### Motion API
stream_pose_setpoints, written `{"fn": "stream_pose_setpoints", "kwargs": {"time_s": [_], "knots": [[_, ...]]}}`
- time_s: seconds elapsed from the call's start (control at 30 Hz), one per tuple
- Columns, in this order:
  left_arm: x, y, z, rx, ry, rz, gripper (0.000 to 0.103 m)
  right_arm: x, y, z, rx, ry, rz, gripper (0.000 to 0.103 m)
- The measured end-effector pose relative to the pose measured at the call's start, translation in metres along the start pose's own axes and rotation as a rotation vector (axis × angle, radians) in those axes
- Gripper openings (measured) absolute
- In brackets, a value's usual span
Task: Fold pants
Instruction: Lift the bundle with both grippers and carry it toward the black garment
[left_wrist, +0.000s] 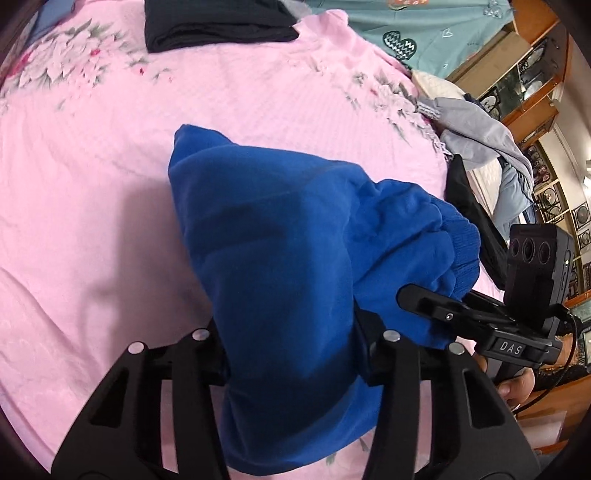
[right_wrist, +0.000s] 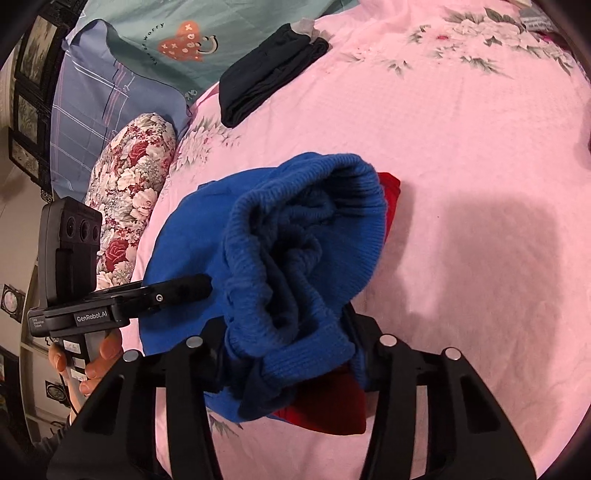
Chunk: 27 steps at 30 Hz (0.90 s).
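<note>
The blue pants (left_wrist: 280, 236) are bunched and lifted above the pink bedspread (left_wrist: 110, 166). My left gripper (left_wrist: 291, 332) is shut on a fold of the blue cloth, which drapes over and hides its fingertips. My right gripper (right_wrist: 291, 354) is shut on the ribbed blue waistband (right_wrist: 306, 236); its fingertips are hidden too. A red part (right_wrist: 332, 402) shows under the blue cloth. Each gripper appears in the other's view: the right one (left_wrist: 436, 306) at right, the left one (right_wrist: 184, 291) at left, both touching the pants.
A folded black garment (left_wrist: 218, 22) lies at the far side of the bed, also in the right wrist view (right_wrist: 266, 70). Grey and dark clothes (left_wrist: 476, 136) are piled at the right edge. Pillows (right_wrist: 125, 192) sit at the head.
</note>
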<state>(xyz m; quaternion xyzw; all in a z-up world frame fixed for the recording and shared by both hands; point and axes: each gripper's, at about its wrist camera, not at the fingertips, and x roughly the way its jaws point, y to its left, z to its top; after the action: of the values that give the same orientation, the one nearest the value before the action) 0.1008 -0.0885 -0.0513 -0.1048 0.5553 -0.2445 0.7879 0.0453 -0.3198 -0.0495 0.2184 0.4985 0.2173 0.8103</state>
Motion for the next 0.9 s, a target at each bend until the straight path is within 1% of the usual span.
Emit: {"fn": "stream_pose_setpoints", "kwargs": {"time_s": [0.07, 0.17, 0.3, 0.43, 0.53, 0.63, 0.73, 0.9], "knots": [[-0.008, -0.006, 0.002, 0.003, -0.019, -0.001, 0.048, -0.006, 0.007, 0.001, -0.021, -0.016, -0.007, 0.05], [-0.026, -0.015, 0.009, 0.028, -0.07, -0.003, 0.048, -0.016, 0.016, 0.008, -0.043, -0.035, 0.002, 0.049], [-0.051, -0.019, 0.026, 0.021, -0.132, -0.011, 0.048, -0.031, 0.034, 0.028, -0.102, -0.075, 0.0, 0.049], [-0.076, -0.025, 0.059, 0.054, -0.208, 0.03, 0.048, -0.041, 0.06, 0.062, -0.188, -0.12, -0.013, 0.049], [-0.094, -0.028, 0.088, 0.064, -0.278, 0.072, 0.048, -0.046, 0.083, 0.099, -0.276, -0.174, -0.039, 0.049], [-0.11, -0.032, 0.121, 0.076, -0.352, 0.114, 0.048, -0.045, 0.099, 0.134, -0.327, -0.216, -0.048, 0.049], [-0.114, -0.037, 0.148, 0.1, -0.412, 0.175, 0.048, -0.043, 0.111, 0.164, -0.368, -0.275, -0.05, 0.049], [-0.103, -0.024, 0.187, 0.074, -0.448, 0.208, 0.048, -0.025, 0.123, 0.206, -0.424, -0.339, -0.069, 0.049]]}}
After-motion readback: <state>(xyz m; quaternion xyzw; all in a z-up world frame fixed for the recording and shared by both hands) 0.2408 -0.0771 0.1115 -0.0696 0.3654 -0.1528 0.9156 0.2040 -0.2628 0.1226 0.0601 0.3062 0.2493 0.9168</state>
